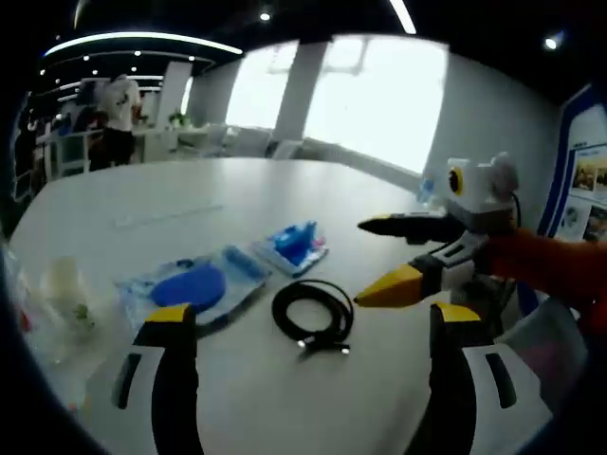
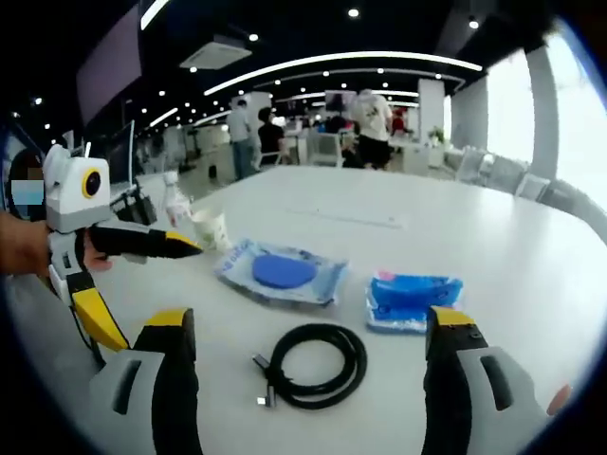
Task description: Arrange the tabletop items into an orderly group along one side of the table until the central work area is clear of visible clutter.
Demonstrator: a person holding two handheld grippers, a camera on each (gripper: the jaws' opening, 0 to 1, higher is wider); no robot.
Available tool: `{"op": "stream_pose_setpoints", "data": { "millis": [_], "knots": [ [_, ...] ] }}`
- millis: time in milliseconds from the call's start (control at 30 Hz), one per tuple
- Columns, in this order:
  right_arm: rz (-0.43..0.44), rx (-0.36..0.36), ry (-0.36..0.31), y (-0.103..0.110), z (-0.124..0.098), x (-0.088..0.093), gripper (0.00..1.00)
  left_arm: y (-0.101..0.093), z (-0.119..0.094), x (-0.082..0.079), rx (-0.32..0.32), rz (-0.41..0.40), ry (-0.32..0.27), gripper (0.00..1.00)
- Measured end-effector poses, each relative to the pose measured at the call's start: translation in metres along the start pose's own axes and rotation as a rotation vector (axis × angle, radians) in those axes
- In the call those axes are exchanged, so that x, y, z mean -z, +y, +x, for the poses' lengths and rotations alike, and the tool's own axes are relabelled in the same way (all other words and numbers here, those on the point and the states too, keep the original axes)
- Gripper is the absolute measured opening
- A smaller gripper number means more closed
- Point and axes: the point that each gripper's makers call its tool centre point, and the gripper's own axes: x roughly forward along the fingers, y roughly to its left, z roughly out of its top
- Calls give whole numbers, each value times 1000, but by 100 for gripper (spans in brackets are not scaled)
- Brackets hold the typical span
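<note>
The coiled black cable (image 2: 318, 364) lies on the white table (image 2: 493, 237), and everything else is placed from it. It looks light and springy (a loop may slip out), so pinching across several turns seems best. Behind it lie a packet with a blue disc (image 2: 282, 272) and a smaller blue packet (image 2: 412, 300); both look thin, crinkly and slippery, best taken by an edge. A paper cup (image 2: 211, 228) stands further off, past the disc packet. The right gripper (image 2: 311, 336) is spread wide around the cable's place, holding nothing; the left gripper (image 1: 305, 327) is likewise spread and empty. The tabletop is smooth and glossy, in a bright open office with big windows.
</note>
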Motion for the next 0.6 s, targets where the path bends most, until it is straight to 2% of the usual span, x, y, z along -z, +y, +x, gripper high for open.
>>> {"op": "stream_pose_setpoints", "data": {
  "millis": [233, 367, 600],
  "knots": [
    [-22, 11, -29, 9, -16, -8, 100, 4, -37, -12, -35, 18, -69, 99],
    [-21, 31, -51, 10, -28, -12, 100, 11, -65, -15, -84, 27, -108, 99],
    [-23, 63, -57, 16, -52, -7, 100, 15, -115, -19, -172, 58, -175, 99]
  ]
}}
